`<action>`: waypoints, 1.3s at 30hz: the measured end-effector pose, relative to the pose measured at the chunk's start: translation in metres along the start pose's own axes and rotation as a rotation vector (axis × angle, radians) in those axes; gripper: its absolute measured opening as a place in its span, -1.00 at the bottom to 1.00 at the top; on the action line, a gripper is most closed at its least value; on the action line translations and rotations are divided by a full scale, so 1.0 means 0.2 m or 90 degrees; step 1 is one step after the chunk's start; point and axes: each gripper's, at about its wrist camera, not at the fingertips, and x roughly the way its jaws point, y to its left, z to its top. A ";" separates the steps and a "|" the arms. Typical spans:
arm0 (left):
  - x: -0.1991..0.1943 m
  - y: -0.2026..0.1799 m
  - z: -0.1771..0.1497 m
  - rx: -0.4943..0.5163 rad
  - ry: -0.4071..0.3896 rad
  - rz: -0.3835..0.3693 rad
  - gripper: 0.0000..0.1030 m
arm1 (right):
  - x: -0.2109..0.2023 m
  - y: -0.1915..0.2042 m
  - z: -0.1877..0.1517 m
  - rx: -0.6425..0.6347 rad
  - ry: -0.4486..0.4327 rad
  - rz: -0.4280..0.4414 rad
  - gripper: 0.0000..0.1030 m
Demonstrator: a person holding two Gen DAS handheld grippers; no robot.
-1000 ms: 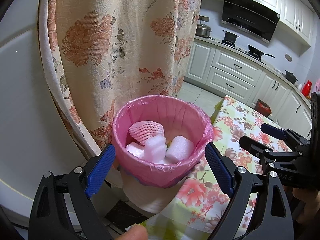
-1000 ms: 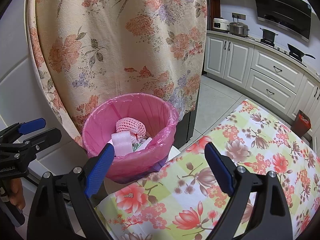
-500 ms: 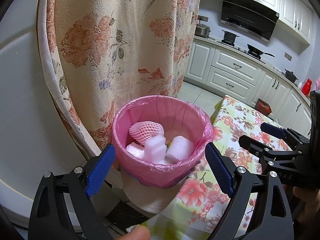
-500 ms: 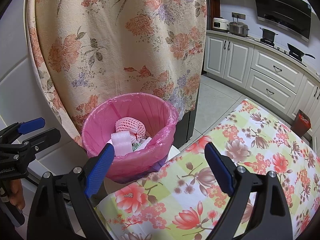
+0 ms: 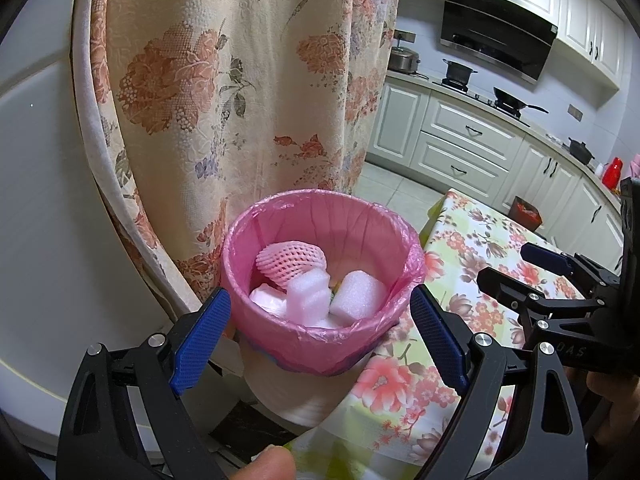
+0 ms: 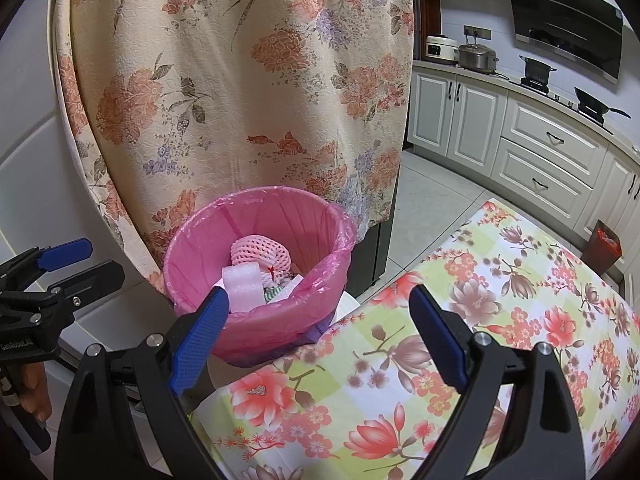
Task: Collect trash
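Note:
A white bin lined with a pink bag (image 5: 320,344) (image 6: 280,320) stands beside the table corner. Inside lie a pink foam fruit net (image 5: 290,260) (image 6: 260,252) and white foam blocks (image 5: 358,292) (image 6: 242,284). My left gripper (image 5: 320,336) is open and empty, its fingers either side of the bin's near rim, in front of it. My right gripper (image 6: 318,332) is open and empty over the table corner, right of the bin. Each gripper shows in the other's view, the right one (image 5: 516,268) and the left one (image 6: 80,262).
A floral curtain (image 5: 240,100) hangs right behind the bin. The table with a flowered cloth (image 6: 500,340) runs to the right. White kitchen cabinets (image 6: 540,148) and a stove stand beyond the tiled floor. A small red-filled bin (image 6: 604,246) sits by the cabinets.

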 end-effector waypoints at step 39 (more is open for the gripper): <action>0.02 0.01 0.00 0.003 -0.004 0.011 0.65 | 0.00 -0.01 0.00 0.004 0.000 0.004 0.72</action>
